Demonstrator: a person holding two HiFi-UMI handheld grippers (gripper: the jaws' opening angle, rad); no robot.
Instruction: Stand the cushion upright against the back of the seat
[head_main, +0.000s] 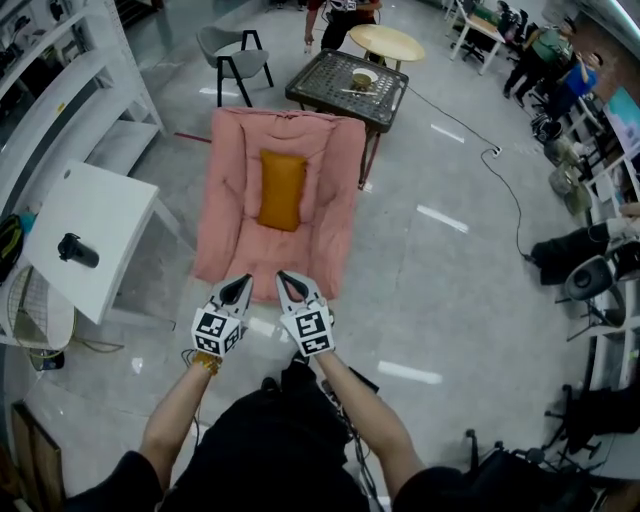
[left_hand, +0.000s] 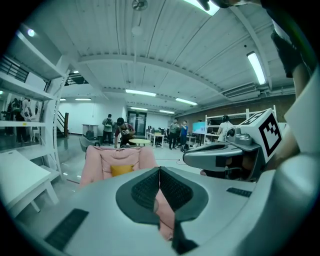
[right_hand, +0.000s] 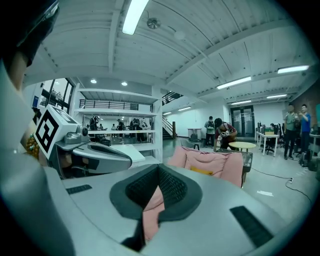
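Bottom of the head view: black short sleeves (head_main: 118, 482), black clothing, an amber bead bracelet (head_main: 206, 362). Left gripper (head_main: 240, 284) and right gripper (head_main: 287, 281) are pale grey, each with a black-and-white marker cube (head_main: 218, 330) and dark dimpled pads (left_hand: 150, 187).

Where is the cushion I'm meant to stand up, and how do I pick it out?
Find the big pink padded seat, just on the near side of the dark metal mesh table. At the middle of its padding sits the small mustard-orange rectangular cushion. It is the only orange thing on the seat; all the padding around it is pink.
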